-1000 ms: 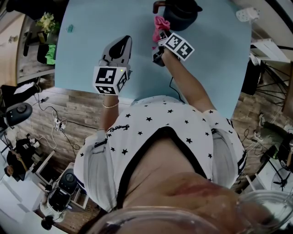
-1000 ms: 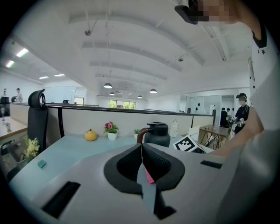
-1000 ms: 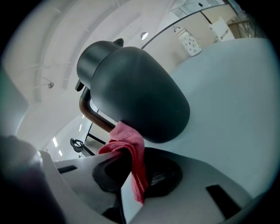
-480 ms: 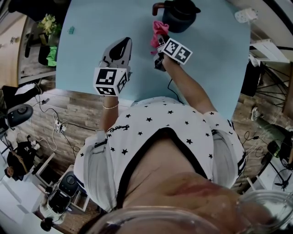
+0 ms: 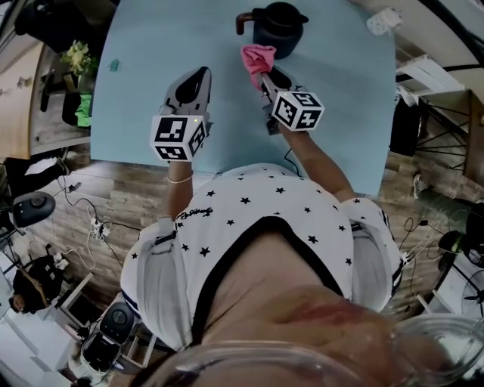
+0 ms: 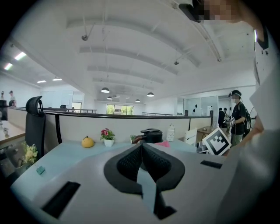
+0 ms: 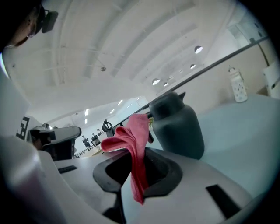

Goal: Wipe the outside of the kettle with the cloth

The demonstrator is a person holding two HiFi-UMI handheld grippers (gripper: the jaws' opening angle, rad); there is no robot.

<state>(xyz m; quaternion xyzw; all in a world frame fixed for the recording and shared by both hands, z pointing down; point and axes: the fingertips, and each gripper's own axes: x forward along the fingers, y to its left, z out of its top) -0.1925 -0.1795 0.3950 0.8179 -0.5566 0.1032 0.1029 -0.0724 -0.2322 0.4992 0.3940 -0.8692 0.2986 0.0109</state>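
Head view, table: light blue tabletop point(image 5: 151, 45), seen from steeply above.
Head view, kettle: dark round kettle point(image 5: 278, 26) with a lid and a brownish handle on its left, upright near the far edge of the table.
Head view, cloth: crumpled pink cloth point(image 5: 259, 57) just in front of the kettle, at the tip of the right gripper; touching the kettle or not, impossible to tell from here.
Head view, right gripper: grey right gripper point(image 5: 265, 75) with a square-marker cube, pointing away towards the kettle.
Head view, left gripper: grey left gripper point(image 5: 200, 73) with its own marker cube, to the left, over bare table, well apart from kettle and cloth.
Head view, other: small green thing point(image 5: 114, 66) near the table's left edge; white object point(image 5: 382, 20) at the far right corner.
Left gripper view, jaws: black ribbed pads point(image 6: 128, 165) pressed together at the tips, nothing between them.
Left gripper view, beyond: kettle straight ahead past the tips, cloth just to its right; round yellow fruit point(image 6: 87, 142) and small white pot of flowers point(image 6: 108, 136) further left by the partition; white bottle point(image 6: 171, 132) to the right.
Right gripper view, jaws: black pads point(image 7: 164, 174) drawn in narrow on a fold of the cloth, which rises from between them and flops left in loose folds, with a tail hanging below.
Right gripper view, kettle: upright, just behind and right of the cloth; contact not clear.
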